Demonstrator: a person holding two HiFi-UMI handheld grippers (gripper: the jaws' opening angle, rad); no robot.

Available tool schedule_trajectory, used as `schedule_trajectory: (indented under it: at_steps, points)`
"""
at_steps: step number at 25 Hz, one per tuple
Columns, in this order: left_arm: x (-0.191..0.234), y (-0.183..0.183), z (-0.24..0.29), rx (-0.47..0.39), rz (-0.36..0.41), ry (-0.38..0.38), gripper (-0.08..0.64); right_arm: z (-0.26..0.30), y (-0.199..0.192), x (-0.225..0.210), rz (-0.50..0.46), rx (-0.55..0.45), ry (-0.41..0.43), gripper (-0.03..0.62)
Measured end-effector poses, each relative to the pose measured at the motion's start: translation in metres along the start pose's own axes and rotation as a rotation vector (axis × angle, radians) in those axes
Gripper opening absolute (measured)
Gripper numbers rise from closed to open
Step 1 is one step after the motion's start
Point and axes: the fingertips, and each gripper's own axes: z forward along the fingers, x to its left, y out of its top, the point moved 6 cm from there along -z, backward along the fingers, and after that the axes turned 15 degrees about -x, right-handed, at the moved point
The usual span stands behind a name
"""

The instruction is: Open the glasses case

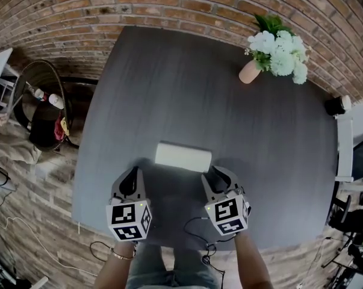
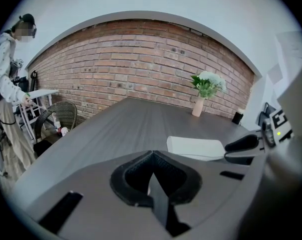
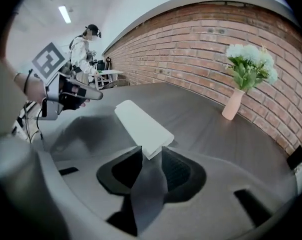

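White glasses case [image 1: 182, 157], closed; flat on table [image 1: 187, 89]

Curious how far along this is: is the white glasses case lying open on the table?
No, the glasses case lies on the table as one closed white block, its lid down.

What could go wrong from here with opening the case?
1. The right hand-held gripper has only the end of the glasses case between its open jaws; closing there could pinch lid and base together, or slip off.
2. The left hand-held gripper, jaws together, sits beside the case without holding it, so the case may slide on the table.
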Motion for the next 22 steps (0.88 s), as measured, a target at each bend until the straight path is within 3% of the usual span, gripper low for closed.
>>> schedule_trajectory:
  at_steps: [4, 22]
  points:
    - [0.001, 0.000, -0.001, -0.001, 0.000, 0.008, -0.005, 0.003, -0.002, 0.003, -0.064, 0.025, 0.022, 0.123]
    - [0.000, -0.002, 0.002, 0.006, -0.005, 0.007, -0.006, 0.008, -0.012, 0.003, -0.031, 0.030, 0.019, 0.095]
